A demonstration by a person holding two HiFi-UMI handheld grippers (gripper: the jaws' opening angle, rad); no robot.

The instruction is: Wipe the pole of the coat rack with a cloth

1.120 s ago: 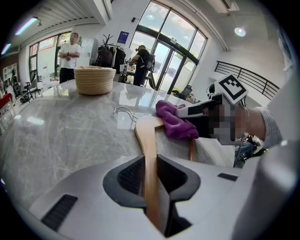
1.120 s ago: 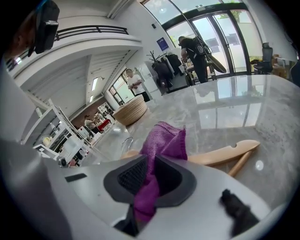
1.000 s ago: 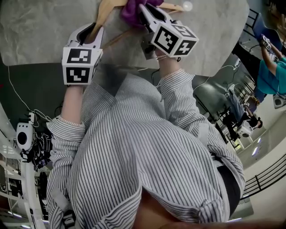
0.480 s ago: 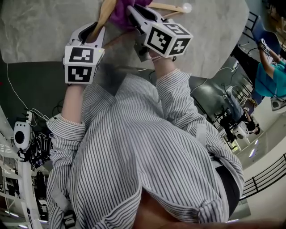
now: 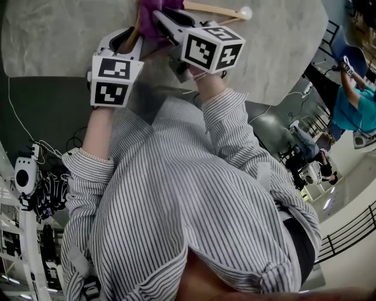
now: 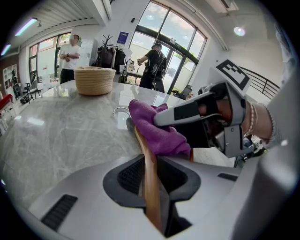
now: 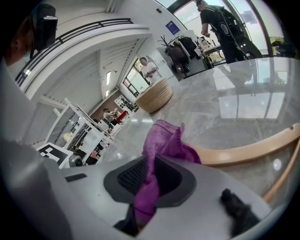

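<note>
Two grippers sit at the top of the head view: the left gripper [image 5: 126, 36] and, just right of it, the right gripper [image 5: 161, 17]. One purple cloth [image 5: 151, 10]. One wooden coat rack [image 5: 217, 9], along the top edge. One grey marble table [image 5: 59, 41]. One woven basket [image 6: 94, 80], upper left of the left gripper view. One person in a striped shirt [image 5: 188, 200] fills the head view's centre. Two more people stand in the left gripper view's background — one person [image 6: 71, 49] upper left, another person [image 6: 153, 65] top centre.
</note>
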